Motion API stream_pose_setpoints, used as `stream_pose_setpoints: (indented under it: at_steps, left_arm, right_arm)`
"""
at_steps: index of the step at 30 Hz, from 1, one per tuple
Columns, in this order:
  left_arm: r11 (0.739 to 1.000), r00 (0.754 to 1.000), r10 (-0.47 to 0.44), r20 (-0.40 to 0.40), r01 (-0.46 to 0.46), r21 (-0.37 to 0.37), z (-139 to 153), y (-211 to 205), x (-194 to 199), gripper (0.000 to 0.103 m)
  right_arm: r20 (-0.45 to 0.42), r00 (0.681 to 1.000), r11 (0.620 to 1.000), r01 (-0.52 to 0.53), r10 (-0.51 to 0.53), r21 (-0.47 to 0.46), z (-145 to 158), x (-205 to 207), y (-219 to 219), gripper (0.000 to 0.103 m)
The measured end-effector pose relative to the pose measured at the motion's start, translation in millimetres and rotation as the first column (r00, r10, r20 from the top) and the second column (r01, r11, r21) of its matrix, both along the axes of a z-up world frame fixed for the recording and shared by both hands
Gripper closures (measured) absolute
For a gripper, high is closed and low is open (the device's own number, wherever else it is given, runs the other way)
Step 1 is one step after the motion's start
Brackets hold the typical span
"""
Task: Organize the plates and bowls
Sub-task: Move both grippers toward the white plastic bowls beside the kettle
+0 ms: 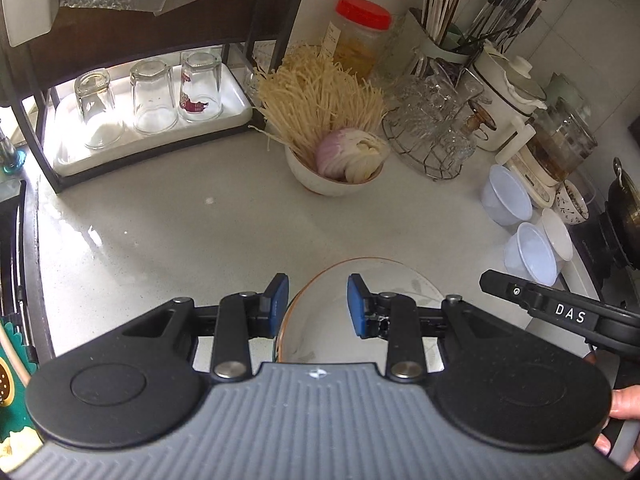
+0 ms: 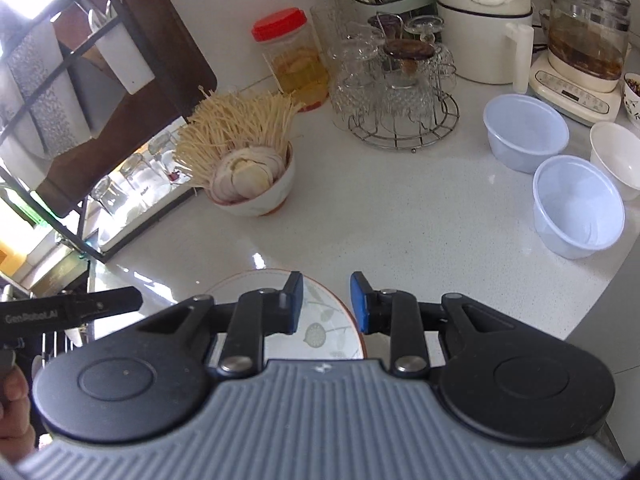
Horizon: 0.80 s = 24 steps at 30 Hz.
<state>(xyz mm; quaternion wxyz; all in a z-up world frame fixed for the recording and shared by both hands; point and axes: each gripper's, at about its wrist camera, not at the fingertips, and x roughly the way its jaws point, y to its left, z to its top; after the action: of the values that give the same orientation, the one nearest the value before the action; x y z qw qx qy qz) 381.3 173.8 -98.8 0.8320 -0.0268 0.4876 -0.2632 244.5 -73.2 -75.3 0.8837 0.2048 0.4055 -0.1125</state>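
Left wrist view: left gripper (image 1: 318, 300) over the near edge of a pale counter (image 1: 180, 232), jaws apart and gripping nothing. Just beneath and between the blue pads (image 1: 280, 298), a white plate (image 1: 320, 328) with a brown rim and a leaf pattern, untouched by either pad. Farther off, near the middle, a bowl (image 1: 332, 184) heaped with pale strands and sliced onion. Far left, three upturned glasses (image 1: 154, 96) on a white tray (image 1: 80, 162) under a dark shelf. Far right, a jar with a red lid (image 1: 362, 36).

Right wrist view: right gripper (image 2: 326, 304) likewise parted and empty, hanging above the right rim of the same plate (image 2: 320, 332). At right, well apart from it, two bluish plastic bowls (image 2: 578, 208) side by side, with a white bowl (image 2: 616, 156) just beside them.
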Motion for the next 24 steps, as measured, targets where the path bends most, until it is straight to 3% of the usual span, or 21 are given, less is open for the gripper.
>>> stream_pose_setpoints:
  at_steps: [10, 14, 24]
  left_arm:
    - [1.0, 0.996, -0.019, 0.088, 0.018, 0.008, 28.1, -41.1, 1.7, 0.066]
    - [1.0, 0.99, -0.005, 0.14, 0.005, 0.003, 41.7, -69.5, 1.4, 0.065]
    - [0.997, 0.988, 0.071, 0.141, -0.07, -0.008, 52.5, -127.5, -9.8, 0.064]
  right_arm:
    - [0.087, 0.996, 0.999, -0.03, 0.026, 0.036, 26.8, 6.8, -22.3, 0.073]
    - [0.116, 0.992, 0.998, -0.055, 0.056, -0.014, 31.6, 10.3, -39.2, 0.073]
    - [0.177, 0.973, 0.986, -0.134, 0.15, -0.102, 46.8, -4.9, -97.5, 0.073]
